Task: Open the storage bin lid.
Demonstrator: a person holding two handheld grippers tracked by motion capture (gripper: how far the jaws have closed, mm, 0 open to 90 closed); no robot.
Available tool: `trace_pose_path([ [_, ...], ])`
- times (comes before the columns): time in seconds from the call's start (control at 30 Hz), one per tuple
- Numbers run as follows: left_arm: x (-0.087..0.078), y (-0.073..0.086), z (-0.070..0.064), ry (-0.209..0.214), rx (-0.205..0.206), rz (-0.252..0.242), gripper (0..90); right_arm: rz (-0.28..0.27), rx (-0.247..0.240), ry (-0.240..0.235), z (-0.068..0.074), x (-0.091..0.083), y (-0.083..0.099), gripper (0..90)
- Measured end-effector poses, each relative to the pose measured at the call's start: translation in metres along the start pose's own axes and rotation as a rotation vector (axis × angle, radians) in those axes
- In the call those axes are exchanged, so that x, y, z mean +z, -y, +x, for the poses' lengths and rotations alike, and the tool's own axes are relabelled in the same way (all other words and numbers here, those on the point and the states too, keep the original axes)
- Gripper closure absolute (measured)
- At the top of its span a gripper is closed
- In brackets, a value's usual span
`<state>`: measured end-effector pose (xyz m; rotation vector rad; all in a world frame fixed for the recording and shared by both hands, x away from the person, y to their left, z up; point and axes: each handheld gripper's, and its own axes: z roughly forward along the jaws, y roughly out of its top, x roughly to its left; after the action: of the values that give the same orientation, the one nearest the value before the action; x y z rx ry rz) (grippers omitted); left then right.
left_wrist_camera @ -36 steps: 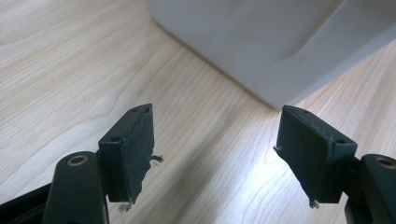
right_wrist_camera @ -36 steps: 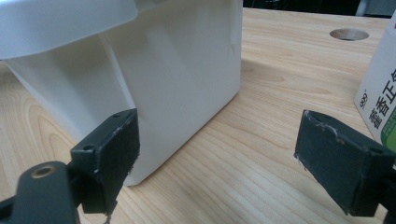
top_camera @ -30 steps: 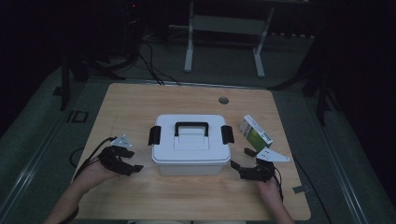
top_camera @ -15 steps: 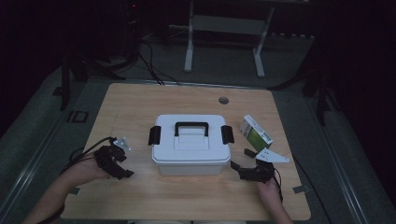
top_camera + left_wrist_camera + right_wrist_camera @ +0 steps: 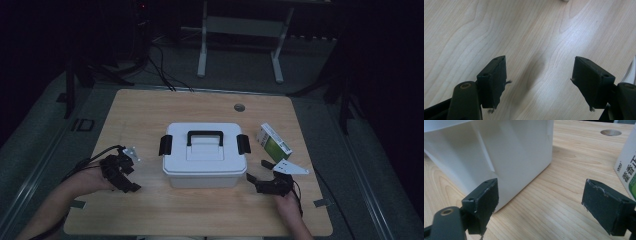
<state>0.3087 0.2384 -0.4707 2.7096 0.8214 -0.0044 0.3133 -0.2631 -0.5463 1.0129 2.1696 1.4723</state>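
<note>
Pale wooden table [image 5: 150,115] in dark room; each hand-held gripper's jaws spread apart

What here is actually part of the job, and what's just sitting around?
In the job:
white lidded box
left gripper, open, beside it
right gripper, open, at its corner

Lying about:
green and white carton
round hole in the wooden table
</note>
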Motion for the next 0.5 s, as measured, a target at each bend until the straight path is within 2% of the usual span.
trace_pose_path([
  [0.03, -0.003, -0.001, -0.001, -0.011, 0.009, 0.011, 28.0, -0.002, 0.002, 0.002, 0.0, 0.0, 0.0, 13.6],
  [0.37, -0.026, -0.008, -0.005, -0.004, 0.043, 0.037, 27.9, 0.002, 0.004, 0.006, 0.0, 0.0, 0.002, 13.6],
  [0.47, -0.035, -0.011, -0.006, -0.018, 0.049, 0.057, 27.9, 0.004, 0.008, 0.008, -0.001, 0.0, 0.002, 13.7],
  [0.5, -0.038, -0.013, -0.006, -0.037, 0.051, 0.068, 27.9, 0.005, 0.009, 0.008, -0.001, 0.0, 0.002, 13.7],
])
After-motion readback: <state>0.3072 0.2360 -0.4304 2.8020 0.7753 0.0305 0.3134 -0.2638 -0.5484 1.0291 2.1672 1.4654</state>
